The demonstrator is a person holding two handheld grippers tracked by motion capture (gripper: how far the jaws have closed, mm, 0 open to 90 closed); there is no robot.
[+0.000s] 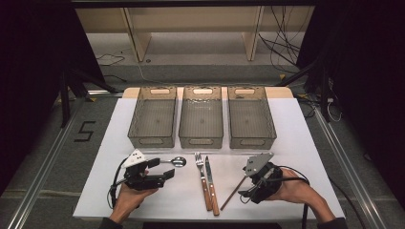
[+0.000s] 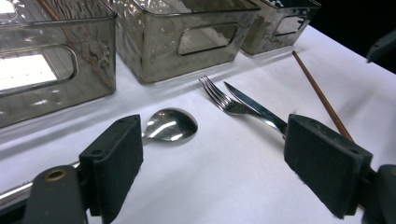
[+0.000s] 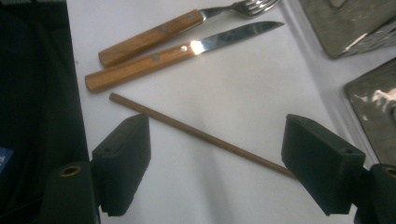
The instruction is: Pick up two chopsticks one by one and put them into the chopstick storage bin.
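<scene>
The person's left hand (image 1: 128, 196) comes in from the bottom edge of the high view and holds the left gripper (image 1: 162, 169) low over the white table (image 1: 296, 143), its jaws pointing toward the middle of the near edge; the jaws stand wide apart and grip nothing; in the left gripper view the spoon (image 2: 169, 125) lies on the table by the left jaw, its bowl clear of the pad and its handle running back beneath that jaw, untouched as far as can be seen. The right hand (image 1: 298, 187) enters from the lower right and holds the right gripper (image 1: 246, 188) tilted down and toward the left; its jaws are also spread wide and empty; in the right gripper view the brown chopstick (image 3: 196, 133) lies slantwise on the table between them, one end hidden behind the right jaw, with neither pad pressing on it.

Between the two grippers lie the fork (image 1: 202, 179) and the knife (image 1: 211, 186), side by side, wooden handles toward the person; the chopstick lies just right of the knife, apart from it; the spoon lies left of the fork with a bare strip of table between. Three clear bins (image 1: 201, 117) stand in a row across the far half, near the fork's tines but apart from them; bare table runs along both side edges and in front of the cutlery.
</scene>
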